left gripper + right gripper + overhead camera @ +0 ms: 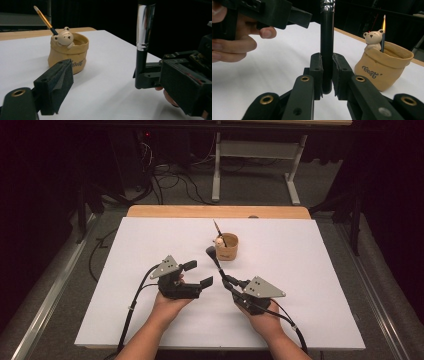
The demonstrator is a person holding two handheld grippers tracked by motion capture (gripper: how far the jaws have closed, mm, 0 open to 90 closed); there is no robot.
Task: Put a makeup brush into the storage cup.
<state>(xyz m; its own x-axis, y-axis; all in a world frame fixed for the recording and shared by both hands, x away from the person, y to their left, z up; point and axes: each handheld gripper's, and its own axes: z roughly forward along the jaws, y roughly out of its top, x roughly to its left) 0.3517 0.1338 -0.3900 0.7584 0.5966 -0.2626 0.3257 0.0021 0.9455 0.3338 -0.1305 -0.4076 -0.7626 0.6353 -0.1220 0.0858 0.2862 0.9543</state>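
A black-handled brush point(216, 262) with a silver ferrule point(144, 27) stands tilted up out of my right gripper point(226, 282), which is shut on the bottom of its handle point(327, 37). The pads point(316, 72) press it from both sides. My left gripper point(200, 273) hovers just left of the brush, open, with nothing between its jaws. A tan sack-shaped cup point(227, 247) with a small bear on its rim point(65, 37) stands just behind the brush. It holds a thin paintbrush point(218, 231), leaning back and left.
Everything rests over a white board point(150, 245) on a wooden tabletop point(200, 211). Black cables point(135, 300) trail from both grippers toward the near edge. Beyond the table are a dark floor, more cables and a white desk frame point(260, 150).
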